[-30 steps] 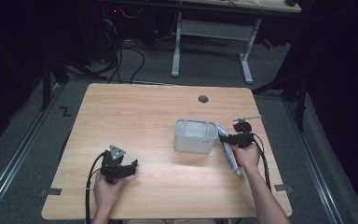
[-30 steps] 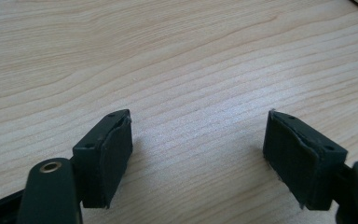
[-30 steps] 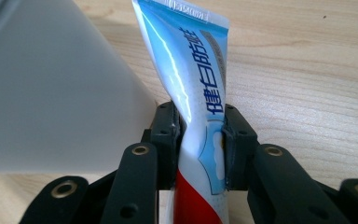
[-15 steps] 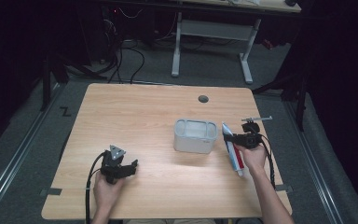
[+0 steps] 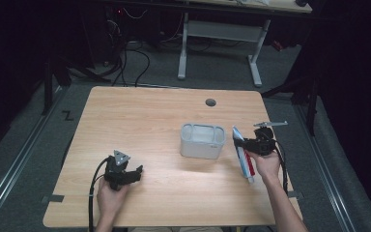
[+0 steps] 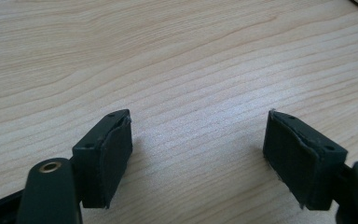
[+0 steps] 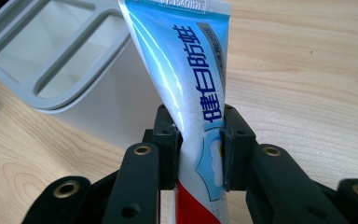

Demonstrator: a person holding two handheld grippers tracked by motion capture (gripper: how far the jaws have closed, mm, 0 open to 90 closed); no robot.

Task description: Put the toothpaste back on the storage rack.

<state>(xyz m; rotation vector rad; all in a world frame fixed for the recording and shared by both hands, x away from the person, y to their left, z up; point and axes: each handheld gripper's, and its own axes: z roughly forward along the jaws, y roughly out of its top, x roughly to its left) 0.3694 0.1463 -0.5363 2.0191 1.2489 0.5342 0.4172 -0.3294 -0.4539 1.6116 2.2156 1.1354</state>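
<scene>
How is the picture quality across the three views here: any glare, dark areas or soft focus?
High view: the table is evenly lit, the surrounding room falls to near black, and detail is soft. Left gripper view: sharp wood grain, with a pale sheen between the open fingers. Right gripper view: a bright streak of glare runs down the toothpaste tube; the grey container behind looks slightly soft.

— Left gripper [image 5: 136, 170]? Low at the near left, held in one hand [image 5: 110, 195], jaws wide apart.
— Right gripper [image 5: 238, 141]? Raised at the far right, forearm angled in, jaws clamped tight.
</scene>
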